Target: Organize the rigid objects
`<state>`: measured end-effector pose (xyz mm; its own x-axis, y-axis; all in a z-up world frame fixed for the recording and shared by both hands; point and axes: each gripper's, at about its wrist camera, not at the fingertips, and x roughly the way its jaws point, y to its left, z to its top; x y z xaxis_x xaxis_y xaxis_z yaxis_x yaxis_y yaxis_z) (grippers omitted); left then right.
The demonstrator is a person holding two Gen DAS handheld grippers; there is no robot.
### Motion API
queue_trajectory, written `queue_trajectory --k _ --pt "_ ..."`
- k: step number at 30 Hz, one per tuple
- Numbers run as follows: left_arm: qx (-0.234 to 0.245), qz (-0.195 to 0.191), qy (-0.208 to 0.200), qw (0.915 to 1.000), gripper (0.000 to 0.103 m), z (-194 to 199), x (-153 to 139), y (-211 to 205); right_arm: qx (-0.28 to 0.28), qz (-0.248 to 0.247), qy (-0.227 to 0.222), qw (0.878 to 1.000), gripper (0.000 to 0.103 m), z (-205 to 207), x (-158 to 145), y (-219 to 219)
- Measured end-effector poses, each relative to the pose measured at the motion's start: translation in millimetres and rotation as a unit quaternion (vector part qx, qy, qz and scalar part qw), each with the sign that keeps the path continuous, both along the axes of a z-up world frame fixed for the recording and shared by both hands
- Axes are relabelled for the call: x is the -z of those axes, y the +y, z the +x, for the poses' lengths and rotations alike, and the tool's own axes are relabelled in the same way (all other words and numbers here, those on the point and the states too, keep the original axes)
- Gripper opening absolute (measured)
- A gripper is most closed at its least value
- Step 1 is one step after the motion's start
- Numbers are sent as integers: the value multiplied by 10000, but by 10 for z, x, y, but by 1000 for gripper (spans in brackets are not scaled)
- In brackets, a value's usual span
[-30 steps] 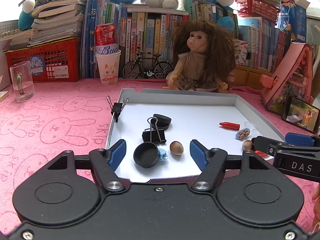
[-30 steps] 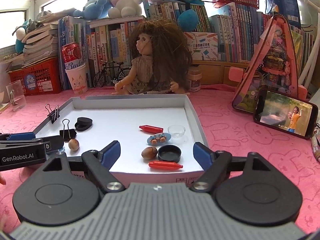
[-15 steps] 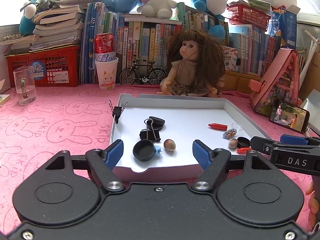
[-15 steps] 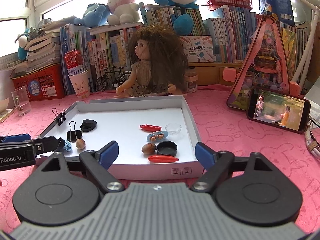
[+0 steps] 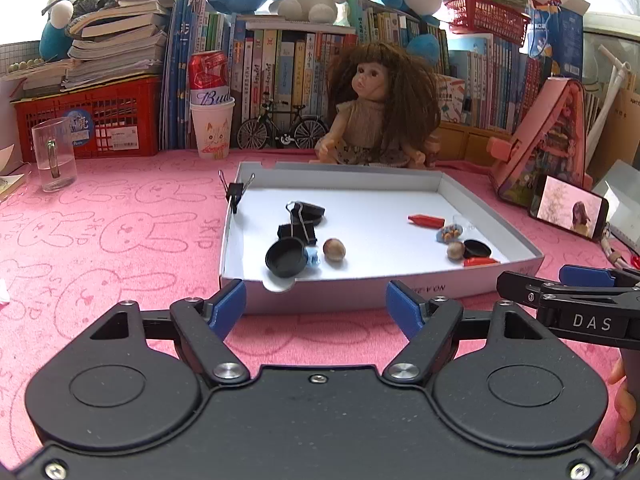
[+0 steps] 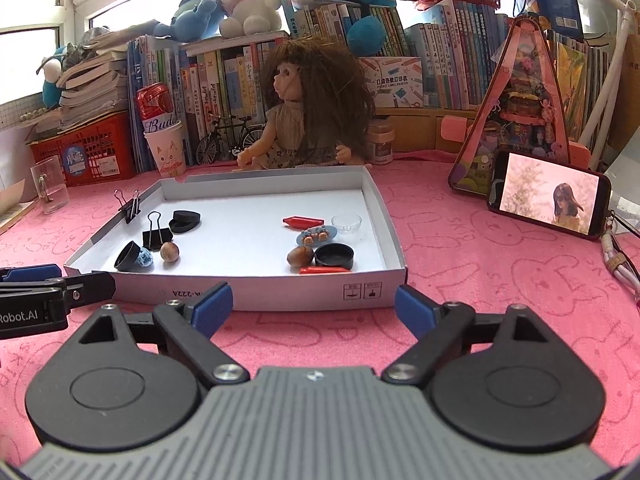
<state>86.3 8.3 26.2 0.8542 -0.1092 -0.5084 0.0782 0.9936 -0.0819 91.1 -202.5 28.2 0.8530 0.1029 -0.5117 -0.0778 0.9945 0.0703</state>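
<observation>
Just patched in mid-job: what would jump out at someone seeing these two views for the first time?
Probably the curly-haired doll sitting against the bookshelf, right behind the white tray on the pink cloth. Next, the tray's small clutter: black binder clips and a nut to the left, red crayons and a black lid to the right. At the right, a phone plays a video.

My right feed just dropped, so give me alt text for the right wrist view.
The open right gripper hovers over the pink tablecloth, empty, just short of a shallow white tray. The tray holds two red crayons, two nuts, black caps, binder clips and a clear dish. A doll sits behind it; the left gripper shows at the left edge.
</observation>
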Motion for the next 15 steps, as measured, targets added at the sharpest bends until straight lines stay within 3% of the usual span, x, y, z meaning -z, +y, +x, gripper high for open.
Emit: queue_trajectory --k 15 --pt "-114 234 436 9987 79 26 262 -53 299 -184 436 9984 94 51 211 -5"
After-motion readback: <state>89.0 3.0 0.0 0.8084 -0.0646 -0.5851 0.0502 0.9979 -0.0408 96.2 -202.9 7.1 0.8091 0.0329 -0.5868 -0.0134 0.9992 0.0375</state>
